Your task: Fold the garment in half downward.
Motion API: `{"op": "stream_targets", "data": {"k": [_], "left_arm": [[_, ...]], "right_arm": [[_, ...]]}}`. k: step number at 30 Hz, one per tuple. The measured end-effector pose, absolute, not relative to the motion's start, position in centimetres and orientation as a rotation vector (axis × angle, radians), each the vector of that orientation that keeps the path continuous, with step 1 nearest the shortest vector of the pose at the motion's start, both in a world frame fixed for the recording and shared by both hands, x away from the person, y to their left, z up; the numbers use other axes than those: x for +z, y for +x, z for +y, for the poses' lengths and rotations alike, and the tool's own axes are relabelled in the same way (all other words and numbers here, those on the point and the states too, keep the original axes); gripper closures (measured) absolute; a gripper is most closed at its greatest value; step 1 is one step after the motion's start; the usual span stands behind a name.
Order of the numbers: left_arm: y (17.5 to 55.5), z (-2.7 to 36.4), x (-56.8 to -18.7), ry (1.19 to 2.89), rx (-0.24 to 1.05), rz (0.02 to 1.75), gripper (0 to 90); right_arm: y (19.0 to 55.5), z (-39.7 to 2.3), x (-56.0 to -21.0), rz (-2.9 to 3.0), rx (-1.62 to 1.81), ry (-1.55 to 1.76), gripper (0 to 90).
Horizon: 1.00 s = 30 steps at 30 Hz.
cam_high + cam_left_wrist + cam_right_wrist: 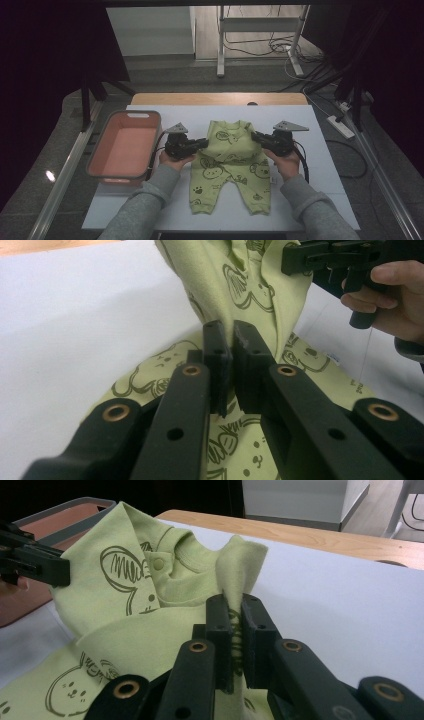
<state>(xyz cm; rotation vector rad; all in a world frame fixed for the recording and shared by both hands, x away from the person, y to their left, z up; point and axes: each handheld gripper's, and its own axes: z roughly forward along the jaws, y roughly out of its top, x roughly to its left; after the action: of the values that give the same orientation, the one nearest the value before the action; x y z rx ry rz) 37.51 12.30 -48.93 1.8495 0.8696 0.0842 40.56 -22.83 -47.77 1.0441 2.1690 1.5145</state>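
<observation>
no readable words, brands or numbers anywhere, the green baby suit [231,160] carries only drawn animal faces and scribbles, a small white tag at its edge [334,359] too small to read, pink basket [100,150] without label

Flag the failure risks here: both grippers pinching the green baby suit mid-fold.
1. The right gripper holds only a thin pinch of the baby suit; the fabric could slip out if pulled.
2. The left gripper also grips a narrow fold, so uneven pulling may skew the fold.
3. The pink bin sits close beside the left hand; a swing could bump it.
</observation>
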Motion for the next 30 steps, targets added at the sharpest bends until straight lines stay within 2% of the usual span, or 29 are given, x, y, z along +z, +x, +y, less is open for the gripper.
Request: {"op": "stream_targets", "data": {"k": [30], "left_arm": [[35.1,12.1,-49.4,1.872,0.058,0.838,83.9]], "right_arm": [[37.8,-23.5,-48.2,2.224,1.528,1.028,84.6]]}}
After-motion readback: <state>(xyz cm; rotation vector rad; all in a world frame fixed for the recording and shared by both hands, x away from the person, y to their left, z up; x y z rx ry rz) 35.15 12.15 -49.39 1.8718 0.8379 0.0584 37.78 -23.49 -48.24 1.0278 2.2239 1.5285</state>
